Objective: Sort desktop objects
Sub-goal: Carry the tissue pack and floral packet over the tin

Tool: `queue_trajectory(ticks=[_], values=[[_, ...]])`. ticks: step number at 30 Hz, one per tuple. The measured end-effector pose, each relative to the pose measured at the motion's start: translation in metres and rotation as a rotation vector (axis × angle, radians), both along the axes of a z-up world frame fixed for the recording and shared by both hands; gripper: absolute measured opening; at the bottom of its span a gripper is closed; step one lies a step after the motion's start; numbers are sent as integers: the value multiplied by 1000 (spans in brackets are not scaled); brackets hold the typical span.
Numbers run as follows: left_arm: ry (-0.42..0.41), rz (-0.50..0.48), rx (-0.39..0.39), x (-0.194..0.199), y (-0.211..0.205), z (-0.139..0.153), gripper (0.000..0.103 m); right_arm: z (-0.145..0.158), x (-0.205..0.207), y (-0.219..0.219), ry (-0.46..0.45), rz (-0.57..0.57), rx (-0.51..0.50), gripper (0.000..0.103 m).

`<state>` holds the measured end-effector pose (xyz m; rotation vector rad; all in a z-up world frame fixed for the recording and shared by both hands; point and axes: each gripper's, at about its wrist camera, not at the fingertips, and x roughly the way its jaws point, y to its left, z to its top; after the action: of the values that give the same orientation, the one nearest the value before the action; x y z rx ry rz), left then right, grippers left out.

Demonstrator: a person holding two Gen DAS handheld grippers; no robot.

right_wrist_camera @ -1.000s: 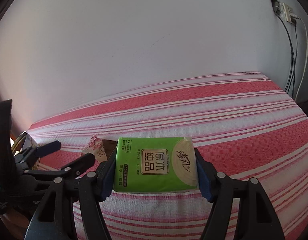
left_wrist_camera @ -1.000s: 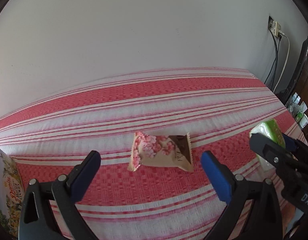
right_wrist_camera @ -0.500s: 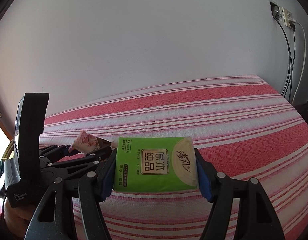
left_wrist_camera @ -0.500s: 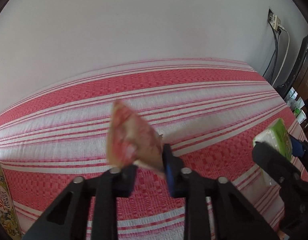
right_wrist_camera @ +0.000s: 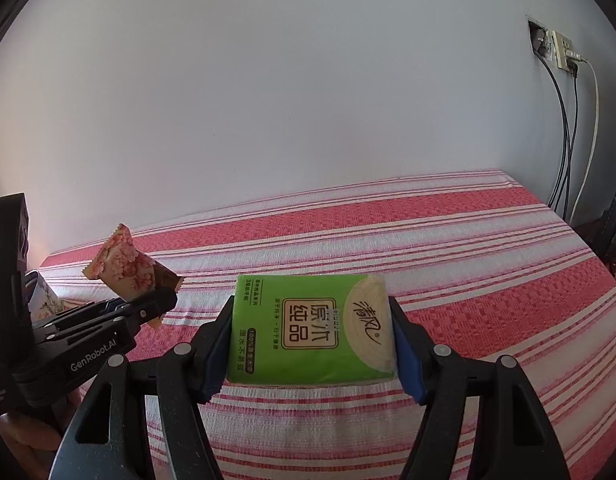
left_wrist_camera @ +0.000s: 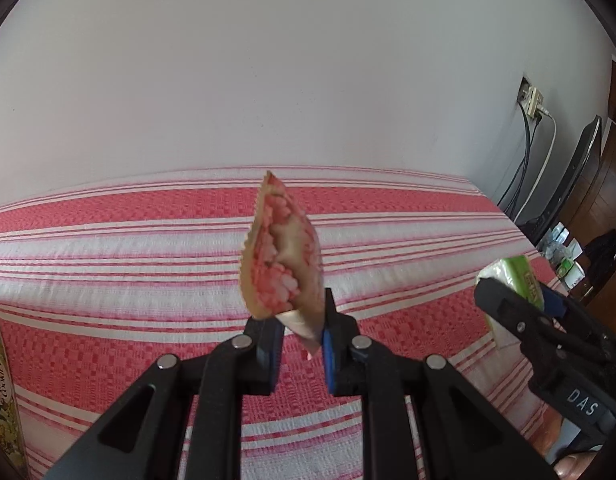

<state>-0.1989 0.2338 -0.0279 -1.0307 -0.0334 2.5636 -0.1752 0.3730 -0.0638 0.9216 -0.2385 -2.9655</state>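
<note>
Pinching the lower corner of a pink flowered snack packet (left_wrist_camera: 282, 264), the left gripper (left_wrist_camera: 302, 344) has its fingers (left_wrist_camera: 270, 344) nearly together, the packet standing upright above them, clear of the desk (left_wrist_camera: 108, 320). The right gripper (right_wrist_camera: 311, 344) clamps a green tissue pack (right_wrist_camera: 311, 328) broadside between its blue-padded fingers (right_wrist_camera: 405, 352), label up, held above the red and white striped cloth. A patterned box (left_wrist_camera: 0, 392) lies at the left edge. Beyond the desk's far edge stands a white wall (right_wrist_camera: 308, 100), with cables (right_wrist_camera: 563, 128) hanging from a socket at the right.
</note>
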Motion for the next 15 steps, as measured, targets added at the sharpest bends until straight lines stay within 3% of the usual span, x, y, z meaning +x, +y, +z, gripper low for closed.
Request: queue_trajectory(ticks=[9, 15], values=[[123, 55, -119, 25, -7, 16, 15, 3, 7, -7, 59, 6, 3, 71], [159, 99, -114, 37, -28, 25, 15, 6, 14, -11, 97, 14, 6, 71]])
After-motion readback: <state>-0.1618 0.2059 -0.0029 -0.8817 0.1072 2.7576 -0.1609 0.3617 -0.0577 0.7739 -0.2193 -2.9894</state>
